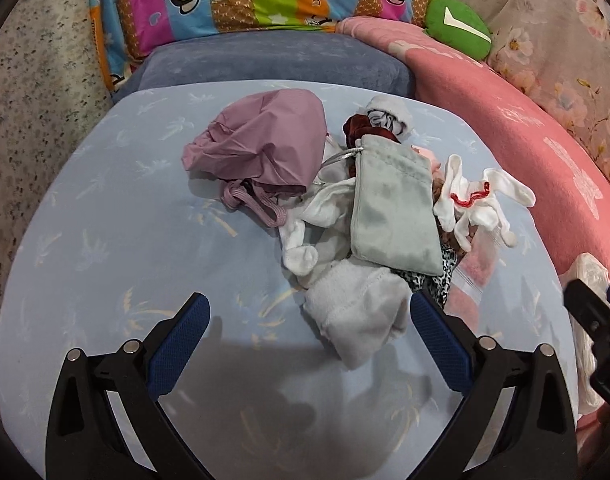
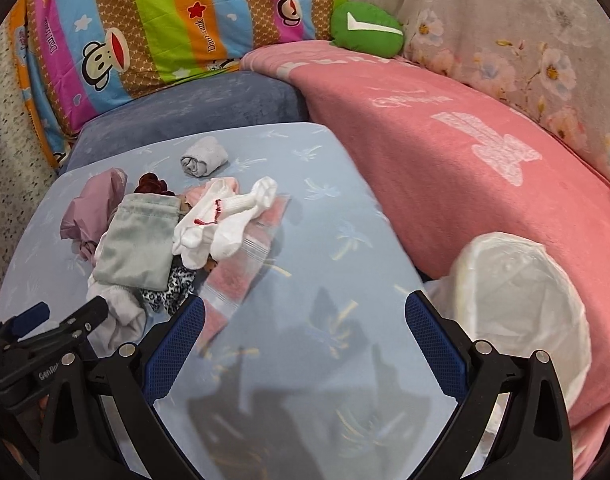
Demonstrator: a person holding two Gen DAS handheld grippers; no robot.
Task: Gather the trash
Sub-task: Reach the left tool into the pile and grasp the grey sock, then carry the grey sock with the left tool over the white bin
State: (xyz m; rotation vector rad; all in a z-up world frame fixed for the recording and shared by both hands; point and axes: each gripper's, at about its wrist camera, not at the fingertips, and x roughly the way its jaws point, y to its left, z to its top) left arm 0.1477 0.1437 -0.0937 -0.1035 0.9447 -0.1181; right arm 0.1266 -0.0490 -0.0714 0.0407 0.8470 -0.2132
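I'm holding my left gripper (image 1: 307,320) wide open over the blue bedsheet (image 1: 105,248), nothing between the fingers but cloth poking in. The clothes pile (image 1: 369,216) is sitting at 12 to 1 o'clock from my left fingers. Its nearest piece, a pale grey fleece item (image 1: 357,312), is reaching into the gap, closer to my right-side pad (image 1: 441,344) and apparently touching or just beside it. The left-side pad (image 1: 177,340) is hanging well apart from it over bare sheet. A grey pouch (image 1: 393,208) is lying on top of the pile, a purple bag (image 1: 261,148) at 11 o'clock, white socks (image 1: 477,204) at 1 o'clock.

My right gripper (image 2: 305,320) is also spread open and gripping nothing, over bare sheet. In the right wrist view the pile is lying at 10 to 11 o'clock, and a pink towel (image 2: 241,272) is ending just beside my left-side pad (image 2: 173,352). The white-lined trash bin (image 2: 521,292) is standing at 2 o'clock, just beside my right-side pad (image 2: 437,348), against the pink blanket (image 2: 445,160). A rolled grey sock (image 2: 204,157) is lying apart at 11 o'clock.
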